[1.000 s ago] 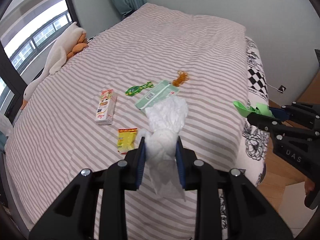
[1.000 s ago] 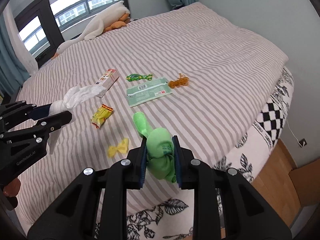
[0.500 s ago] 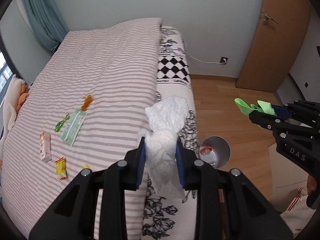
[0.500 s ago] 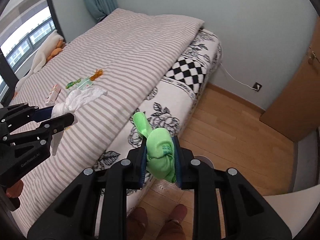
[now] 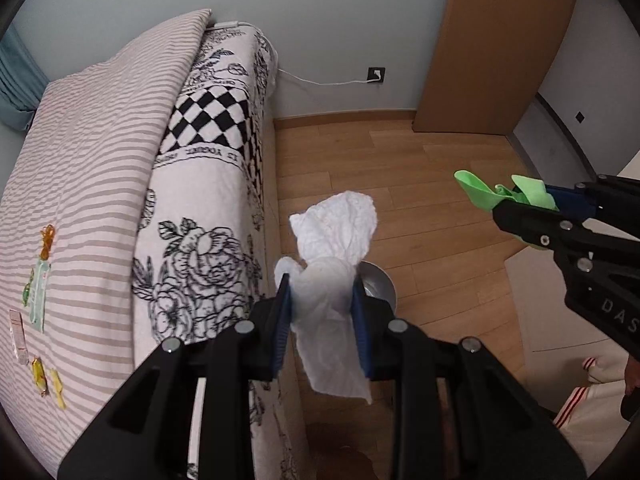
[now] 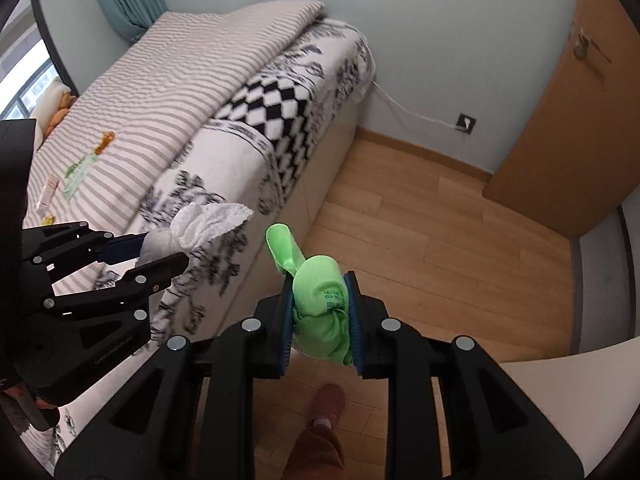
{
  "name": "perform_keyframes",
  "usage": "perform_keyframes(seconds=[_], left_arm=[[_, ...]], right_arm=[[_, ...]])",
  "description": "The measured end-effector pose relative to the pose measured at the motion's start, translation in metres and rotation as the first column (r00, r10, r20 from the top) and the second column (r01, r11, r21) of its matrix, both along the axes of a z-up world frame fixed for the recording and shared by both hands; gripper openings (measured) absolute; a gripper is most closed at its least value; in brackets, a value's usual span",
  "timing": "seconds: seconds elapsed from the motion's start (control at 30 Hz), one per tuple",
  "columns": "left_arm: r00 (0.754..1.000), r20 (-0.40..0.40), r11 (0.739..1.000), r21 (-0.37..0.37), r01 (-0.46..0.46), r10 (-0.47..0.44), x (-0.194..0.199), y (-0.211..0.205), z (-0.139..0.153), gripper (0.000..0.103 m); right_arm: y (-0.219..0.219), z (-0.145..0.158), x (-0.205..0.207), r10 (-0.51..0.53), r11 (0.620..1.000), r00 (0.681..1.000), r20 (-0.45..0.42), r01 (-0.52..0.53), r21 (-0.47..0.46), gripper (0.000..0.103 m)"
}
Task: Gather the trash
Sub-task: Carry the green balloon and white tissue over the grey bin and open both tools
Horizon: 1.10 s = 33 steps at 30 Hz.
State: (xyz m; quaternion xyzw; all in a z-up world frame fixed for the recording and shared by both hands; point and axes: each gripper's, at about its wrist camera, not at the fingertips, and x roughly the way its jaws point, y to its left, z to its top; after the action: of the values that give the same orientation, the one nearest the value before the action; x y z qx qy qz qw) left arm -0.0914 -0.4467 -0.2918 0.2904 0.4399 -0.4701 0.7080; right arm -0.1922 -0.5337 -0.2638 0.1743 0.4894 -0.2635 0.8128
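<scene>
We see our left tool [image 5: 322, 300] pinching a crumpled white tissue [image 5: 334, 248] between its blue pads, at the lower centre of the left wrist view. Just behind the tissue, a metal bin [image 5: 378, 286] stands on the wooden floor [image 5: 420, 184] beside the bed [image 5: 100, 152]; most of the bin is hidden.

Our right tool [image 6: 320, 312] is clamped on a bunched green wrapper [image 6: 318, 292], low in the centre of the right wrist view, over the floor near the bed's corner. In the left wrist view it sits at the right edge of the frame.

At the lower left of the left wrist view, more litter lies on the striped cover: a pale green packet [image 5: 39, 292], an orange scrap [image 5: 47, 240] and yellow wrappers [image 5: 48, 380]. A brown door [image 5: 496, 48] fills the upper right.
</scene>
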Motion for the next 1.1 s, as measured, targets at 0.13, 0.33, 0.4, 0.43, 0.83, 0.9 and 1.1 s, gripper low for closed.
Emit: perform_keyframes(seconds=[0.13, 0.33, 0.4, 0.43, 0.83, 0.9, 1.1], left_arm=[[1.0, 0.003, 0.999, 0.041, 0.022, -0.022, -0.018, -0.033, -0.038, 0.028], [0.999, -0.009, 0.995, 0.093, 0.04, -0.04, -0.03, -0.066, -0.095, 0.029], [0.999, -0.01, 0.994, 0.104, 0.037, -0.036, -0.032, -0.074, -0.11, 0.03], [0.999, -0.008, 0.994, 0.106, 0.038, -0.037, -0.033, -0.078, -0.115, 0.03], [0.999, 0.014, 0.992, 0.12, 0.049, -0.051, -0.04, -0.102, -0.138, 0.07], [0.999, 0.01, 0.991, 0.121, 0.051, -0.053, -0.038, -0.103, -0.138, 0.07], [0.999, 0.013, 0.993, 0.112, 0.039, -0.041, -0.029, -0.092, -0.128, 0.07]], right_arm=[[-0.027, -0.028, -0.02, -0.002, 1.0, 1.0, -0.024, 0.002, 0.017, 0.022], [-0.053, -0.063, -0.038, -0.017, 0.999, 0.999, -0.034, 0.019, 0.051, 0.022], [-0.06, -0.071, -0.044, -0.025, 0.998, 0.999, -0.034, 0.027, 0.061, 0.022], [-0.063, -0.074, -0.047, -0.03, 0.997, 0.999, -0.034, 0.033, 0.065, 0.022], [-0.086, -0.084, -0.069, -0.069, 0.995, 0.996, -0.05, 0.072, 0.074, 0.022], [-0.086, -0.085, -0.069, -0.068, 0.995, 0.996, -0.051, 0.072, 0.074, 0.022], [-0.077, -0.087, -0.056, -0.04, 0.995, 0.998, -0.051, 0.044, 0.088, 0.022]])
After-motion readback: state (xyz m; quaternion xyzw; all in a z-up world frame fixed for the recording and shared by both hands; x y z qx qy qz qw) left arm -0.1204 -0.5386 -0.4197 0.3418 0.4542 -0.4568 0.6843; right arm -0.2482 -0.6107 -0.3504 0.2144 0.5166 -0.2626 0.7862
